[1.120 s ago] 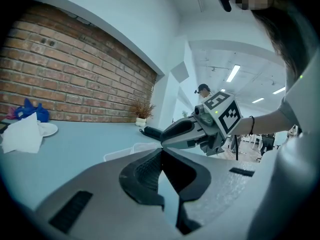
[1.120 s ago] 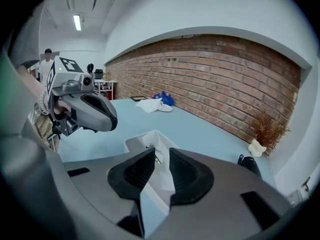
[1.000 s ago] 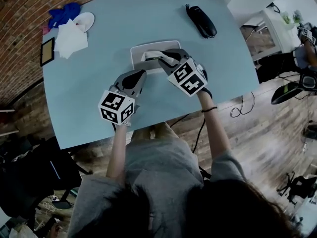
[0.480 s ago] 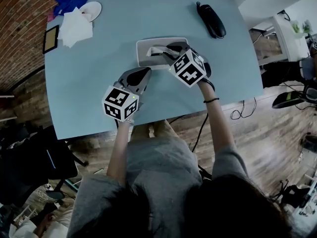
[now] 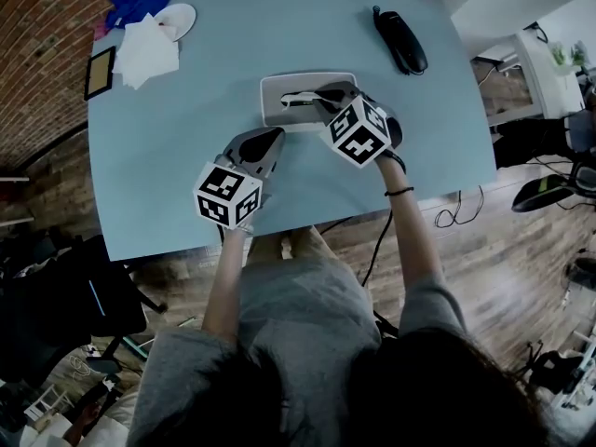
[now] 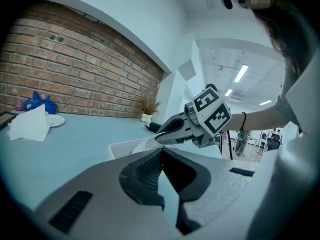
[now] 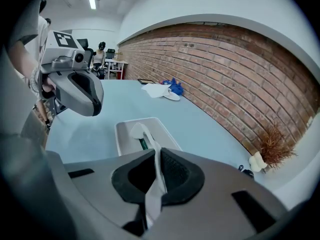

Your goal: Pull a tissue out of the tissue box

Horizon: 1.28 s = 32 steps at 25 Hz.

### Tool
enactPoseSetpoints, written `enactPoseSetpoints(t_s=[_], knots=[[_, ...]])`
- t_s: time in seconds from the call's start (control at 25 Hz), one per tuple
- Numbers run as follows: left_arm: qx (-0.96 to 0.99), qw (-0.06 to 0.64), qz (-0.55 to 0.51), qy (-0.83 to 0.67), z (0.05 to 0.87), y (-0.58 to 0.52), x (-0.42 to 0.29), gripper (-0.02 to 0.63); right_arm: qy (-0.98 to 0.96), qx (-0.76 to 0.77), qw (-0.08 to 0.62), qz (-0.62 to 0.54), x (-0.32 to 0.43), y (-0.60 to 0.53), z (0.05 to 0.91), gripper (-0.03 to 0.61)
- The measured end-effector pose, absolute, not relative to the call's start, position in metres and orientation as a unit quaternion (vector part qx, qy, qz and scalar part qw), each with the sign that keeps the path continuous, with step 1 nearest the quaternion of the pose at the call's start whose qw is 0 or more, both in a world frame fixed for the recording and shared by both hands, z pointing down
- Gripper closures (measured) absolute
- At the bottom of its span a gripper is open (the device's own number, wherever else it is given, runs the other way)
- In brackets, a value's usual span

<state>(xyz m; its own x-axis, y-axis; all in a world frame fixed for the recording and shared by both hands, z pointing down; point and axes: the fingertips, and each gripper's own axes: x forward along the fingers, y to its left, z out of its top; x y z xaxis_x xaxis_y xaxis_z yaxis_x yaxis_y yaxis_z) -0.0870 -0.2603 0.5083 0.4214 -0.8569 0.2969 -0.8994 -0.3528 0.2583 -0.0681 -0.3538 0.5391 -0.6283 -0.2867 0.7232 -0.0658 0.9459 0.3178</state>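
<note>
Right gripper (image 7: 156, 154): I hold it clenched on the white tissue (image 7: 152, 204), which rises from the slot of the tissue box (image 7: 167, 134) just ahead of my jaws and passes back between them. Left gripper (image 6: 162, 152): jaws together on nothing, just short of the box's near wall, above the blue table (image 5: 168, 156).

White tissue (image 7: 136, 131), white tissue box (image 5: 271, 88), pale blue table (image 5: 177, 142)

Two tools: left tool (image 5: 268, 141), right tool (image 5: 312, 97). One tissue box (image 5: 268, 101), one tissue (image 7: 152, 191), one black handset (image 5: 400, 40), one plate (image 5: 179, 19), one blue cloth (image 5: 140, 3), one frame (image 5: 100, 72), one paper pile (image 5: 147, 54), one desk (image 5: 186, 156).
</note>
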Motion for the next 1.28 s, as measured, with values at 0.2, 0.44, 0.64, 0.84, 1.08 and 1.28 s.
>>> enactPoseSetpoints(t_s=[0.2, 0.44, 0.64, 0.84, 1.08, 1.28], knots=[[0.827, 0.187, 0.055, -0.527, 0.503, -0.261, -0.085, 0.611, -0.894, 0.105, 0.412, -0.140, -0.070, -0.354, 0.527, 0.577], [0.832, 0.172, 0.054, -0.524, 0.492, -0.263, -0.085, 0.611, -0.895, 0.115, 0.404, -0.149, -0.071, -0.353, 0.516, 0.577], [0.837, 0.159, 0.054, -0.520, 0.483, -0.264, -0.087, 0.611, -0.901, 0.130, 0.388, -0.146, -0.072, -0.350, 0.505, 0.577], [0.846, 0.146, 0.054, -0.510, 0.473, -0.265, -0.083, 0.611, -0.903, 0.145, 0.378, -0.144, -0.068, -0.347, 0.497, 0.577], [0.857, 0.133, 0.061, -0.494, 0.466, -0.266, -0.077, 0.611, -0.907, 0.172, 0.362, -0.133, -0.060, -0.346, 0.486, 0.577], [0.865, 0.122, 0.061, -0.483, 0.460, -0.263, -0.075, 0.611, -0.908, 0.191, 0.350, -0.128, -0.057, -0.340, 0.480, 0.577]])
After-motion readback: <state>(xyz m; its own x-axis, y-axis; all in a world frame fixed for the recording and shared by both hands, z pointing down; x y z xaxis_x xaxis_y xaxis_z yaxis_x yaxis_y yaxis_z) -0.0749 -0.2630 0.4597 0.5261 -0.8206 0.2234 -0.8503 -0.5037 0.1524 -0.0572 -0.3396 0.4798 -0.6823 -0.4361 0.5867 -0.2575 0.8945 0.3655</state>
